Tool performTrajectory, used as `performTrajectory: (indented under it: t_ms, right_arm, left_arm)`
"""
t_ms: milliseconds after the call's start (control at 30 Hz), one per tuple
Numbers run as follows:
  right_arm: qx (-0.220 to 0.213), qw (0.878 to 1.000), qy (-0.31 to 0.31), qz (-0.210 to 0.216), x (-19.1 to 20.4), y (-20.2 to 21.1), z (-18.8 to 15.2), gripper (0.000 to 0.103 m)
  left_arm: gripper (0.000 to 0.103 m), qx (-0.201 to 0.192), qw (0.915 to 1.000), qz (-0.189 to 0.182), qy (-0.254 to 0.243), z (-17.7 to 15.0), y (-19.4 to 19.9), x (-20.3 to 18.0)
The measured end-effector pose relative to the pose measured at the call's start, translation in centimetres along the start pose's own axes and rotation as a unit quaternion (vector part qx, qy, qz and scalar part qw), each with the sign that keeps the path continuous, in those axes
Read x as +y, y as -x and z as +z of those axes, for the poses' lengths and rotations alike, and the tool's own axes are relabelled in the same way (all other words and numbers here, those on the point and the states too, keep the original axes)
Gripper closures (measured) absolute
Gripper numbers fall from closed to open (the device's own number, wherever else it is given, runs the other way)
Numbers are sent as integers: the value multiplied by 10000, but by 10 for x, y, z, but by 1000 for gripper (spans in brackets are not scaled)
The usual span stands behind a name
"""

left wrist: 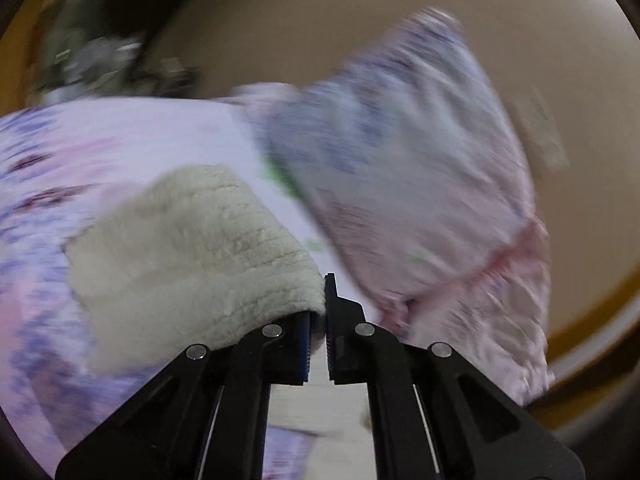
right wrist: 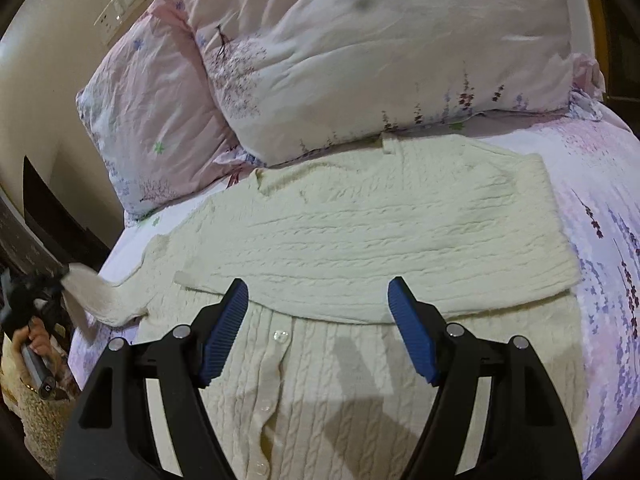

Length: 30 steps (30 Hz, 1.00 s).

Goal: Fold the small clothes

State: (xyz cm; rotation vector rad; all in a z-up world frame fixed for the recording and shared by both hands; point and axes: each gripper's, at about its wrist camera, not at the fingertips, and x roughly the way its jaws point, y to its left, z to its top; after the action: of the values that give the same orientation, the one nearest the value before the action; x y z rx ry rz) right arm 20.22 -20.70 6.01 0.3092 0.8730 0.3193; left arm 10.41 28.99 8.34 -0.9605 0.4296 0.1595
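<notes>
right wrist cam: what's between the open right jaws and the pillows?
In the right wrist view, only the cream cardigan lies there: its folded-over panel fills the stretch from the right gripper up to the front pillow, on the floral bedsheet.

Cream cable-knit wool cardigan (right wrist: pixel 360 232), crumpled cotton pillows (right wrist: pixel 360 60), ribbed blue rubber-like fingers (right wrist: pixel 412 332).

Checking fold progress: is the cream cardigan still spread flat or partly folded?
Partly folded. The cardigan has one part doubled across its buttoned front, while the left gripper holds a sleeve pulled out sideways.
</notes>
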Motion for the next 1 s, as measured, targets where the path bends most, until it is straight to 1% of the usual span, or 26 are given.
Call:
performTrajectory:
  t_ms: [33, 67, 100, 133, 233, 267, 333, 433, 467, 500, 533, 567, 600, 633, 667, 700, 767, 833, 867, 900, 933, 967, 1000]
  right_arm:
    - [-10, 10000, -41, -5, -3, 1, 0, 31]
    - [-18, 10000, -80, -16, -5, 2, 0, 31]
    - [-19, 9999, -122, -31, -9, 3, 0, 31]
    - [-17, 9999, -145, -42, -11, 4, -1, 31]
    - [-22, 9997, -221, -92, -18, 7, -1, 31]
    - [-26, 9996, -241, -111, -21, 8, -2, 31]
    - [-48, 9994, -293, -179, -26, 10, -3, 31]
    - [-33, 9987, -407, -293, -36, 10, -4, 31]
    - [-13, 9984, -457, -345, -40, 10, -4, 31]
    - [-4, 9982, -476, -370, -42, 11, -4, 31]
    - [-2, 9980, -484, -399, -44, 11, -3, 31]
    - [-11, 9979, -481, -429, -45, 13, -2, 31]
    - [-44, 9979, -457, -449, -46, 16, 0, 31]
    - [-77, 9980, -434, -459, -46, 18, 2, 31]
    - [-108, 9980, -411, -470, -46, 20, 5, 31]
    - [-142, 9981, -385, -453, -45, 21, 9, 31]
    - [-159, 9988, -302, -360, -40, 21, 15, 31]
    - [-106, 9998, -58, -182, -26, 16, 23, 32]
    - [-83, 9999, 44, -121, -20, 14, 25, 34]
    - [-22, 9996, 263, -36, -6, 8, 27, 37]
    - [26, 9990, 445, 4, 4, 3, 28, 39]
    - [97, 9969, 780, 79, 22, -4, 28, 40]
    - [125, 9944, 1042, 125, 34, -9, 26, 42]
  left_arm:
    - [98, 39, 9999, -80, -142, -4, -5, -13]
    - [98, 170, 9984, -257, -468, -17, -18, -40]
    - [98, 267, 9970, -350, -635, -25, -24, -54]
    - [98, 451, 9938, -513, -874, -39, -37, -77]
    - [98, 947, 9831, -827, -1328, -78, -68, -121]
    - [98, 1198, 9767, -938, -1513, -98, -82, -138]
    - [98, 1612, 9640, -1072, -1825, -136, -103, -159]
    - [98, 2350, 9379, -1154, -2278, -194, -136, -183]
    - [98, 2650, 9264, -1133, -2423, -215, -150, -190]
    - [96, 2822, 9188, -1124, -2522, -226, -155, -192]
    - [96, 2911, 9143, -1090, -2598, -233, -159, -194]
    - [89, 2979, 9105, -1088, -2652, -239, -158, -193]
    - [70, 3076, 9051, -1194, -2681, -239, -153, -191]
    - [61, 3107, 9035, -1258, -2669, -237, -149, -188]
    - [46, 3066, 9054, -1358, -2605, -230, -140, -183]
    - [41, 2961, 9097, -1429, -2537, -221, -130, -176]
    - [41, 2764, 9176, -1507, -2428, -197, -112, -160]
    - [41, 2559, 9302, -1384, -2237, -175, -102, -142]
    - [41, 2409, 9403, -1207, -2081, -159, -99, -124]
    - [42, 2355, 9445, -1091, -2012, -150, -100, -118]
    - [42, 2286, 9514, -876, -1869, -140, -100, -102]
    - [42, 2282, 9547, -741, -1761, -136, -102, -93]
    - [44, 2296, 9559, -669, -1704, -135, -103, -87]
